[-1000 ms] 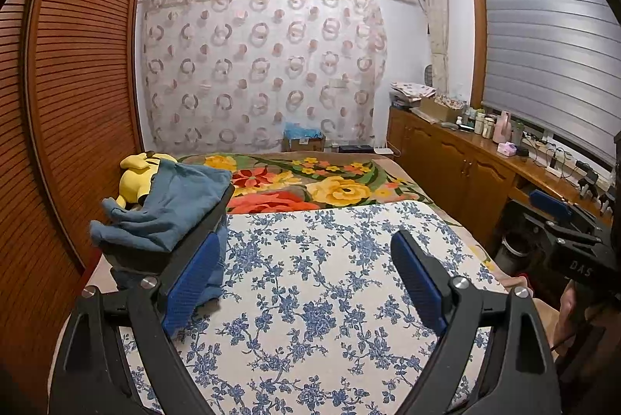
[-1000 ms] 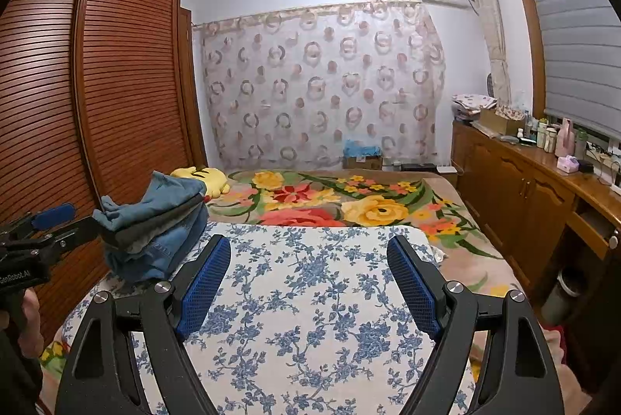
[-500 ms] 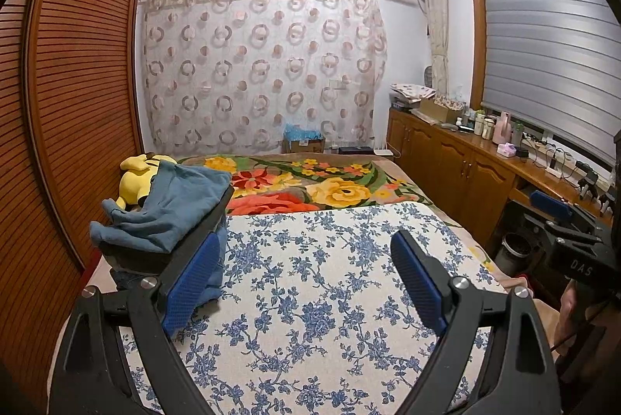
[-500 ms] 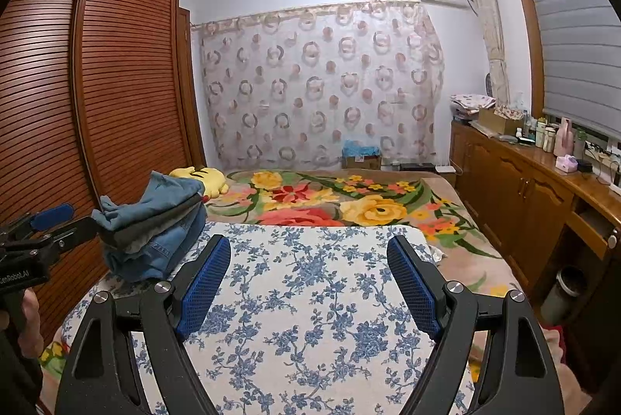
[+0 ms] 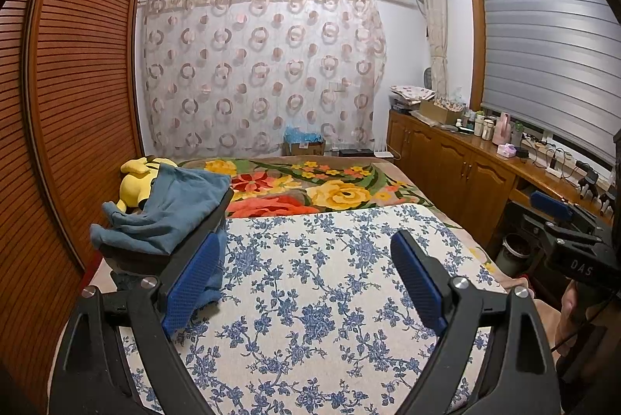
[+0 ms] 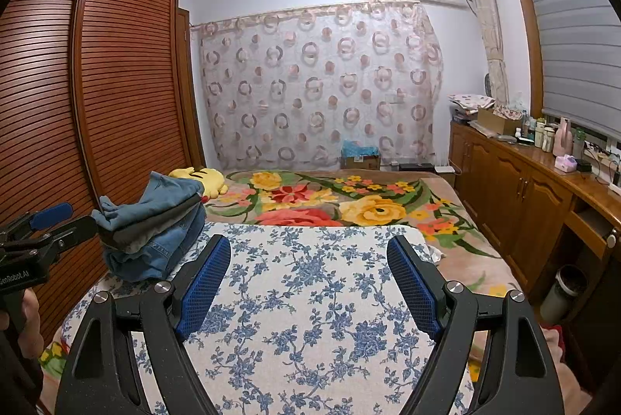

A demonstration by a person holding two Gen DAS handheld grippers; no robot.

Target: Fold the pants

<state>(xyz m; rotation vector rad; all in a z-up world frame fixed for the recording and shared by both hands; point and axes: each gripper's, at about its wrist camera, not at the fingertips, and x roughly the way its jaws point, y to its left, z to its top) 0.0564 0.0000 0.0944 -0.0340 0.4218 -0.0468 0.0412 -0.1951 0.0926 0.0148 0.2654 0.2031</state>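
Observation:
Folded blue jeans (image 5: 170, 209) lie in a pile at the left edge of the bed, also seen in the right wrist view (image 6: 155, 221). My left gripper (image 5: 306, 283) is open and empty; its left finger (image 5: 190, 283) is in front of the pile, and whether it touches I cannot tell. My right gripper (image 6: 310, 287) is open and empty above the blue-flowered cloth (image 6: 302, 298), to the right of the jeans. The left gripper's body (image 6: 35, 240) shows at the left edge of the right wrist view, the right gripper's body (image 5: 570, 236) at the right of the left wrist view.
A yellow plush toy (image 5: 136, 178) lies behind the jeans. A flowered blanket (image 5: 310, 186) covers the far half of the bed. A slatted wardrobe (image 6: 77, 104) stands close on the left. A wooden cabinet (image 6: 524, 182) with bottles lines the right wall.

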